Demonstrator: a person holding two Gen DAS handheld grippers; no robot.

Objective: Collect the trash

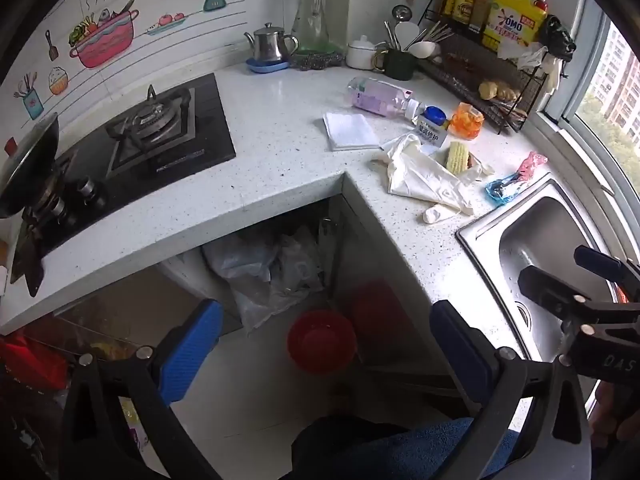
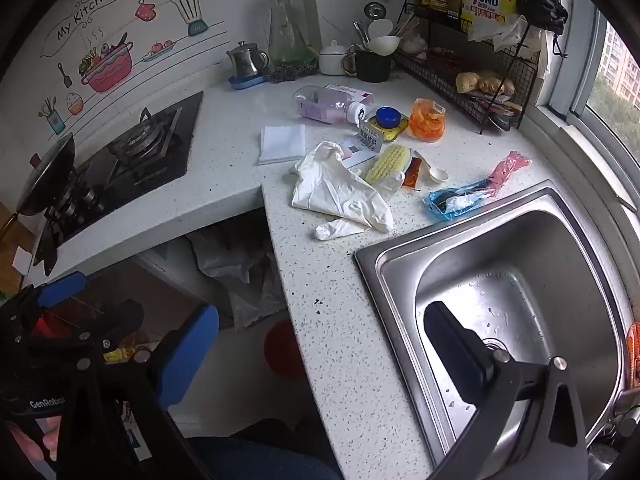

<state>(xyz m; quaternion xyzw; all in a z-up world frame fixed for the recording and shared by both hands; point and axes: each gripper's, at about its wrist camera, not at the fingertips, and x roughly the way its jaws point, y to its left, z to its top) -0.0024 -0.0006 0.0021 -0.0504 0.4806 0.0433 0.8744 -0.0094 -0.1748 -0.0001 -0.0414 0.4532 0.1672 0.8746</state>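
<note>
Worktop point(image 2: 328, 320): L-shaped, pale speckled stone, smooth, square front edge. Inset on one side, a black glass hob point(image 1: 168, 136) with a cast-metal burner ring; on the other, a brushed stainless sink point(image 2: 520, 280), rounded corners, water droplets on the basin floor.

Trash lies scattered on the worktop between hob and sink:
- white rubber gloves point(image 2: 340, 192), limp, crumpled, fingers splayed toward the front edge
- clear plastic bottle point(image 2: 332, 106) on its side, pinkish label, white cap
- folded white paper napkin point(image 2: 282, 144), flat, square
- orange crinkled wrapper point(image 2: 427, 120), glossy, standing bunched
- blue film wrapper point(image 2: 452, 202) just beside the sink rim, touching a pink ruffled wrapper point(image 2: 512, 166)
- small brown sachet point(image 2: 414, 172) next to a white plastic spoon point(image 2: 438, 176)
- yellow bristle scrub brush point(image 2: 388, 164) resting against the gloves
- blue-lidded jar point(image 2: 388, 118) on a yellow card.

Below the worktop corner: bin lined with a translucent grey plastic bag point(image 1: 272, 268), wrinkled; a red plastic basin point(image 1: 322, 340) on the pale tile floor.

Left gripper point(image 1: 324, 352): jaws at full spread, blue ribbed pads, nothing between them, hanging over the floor in front of the counter.
Right gripper point(image 2: 320, 356): jaws likewise fully apart, empty, straddling the worktop edge and sink
</note>
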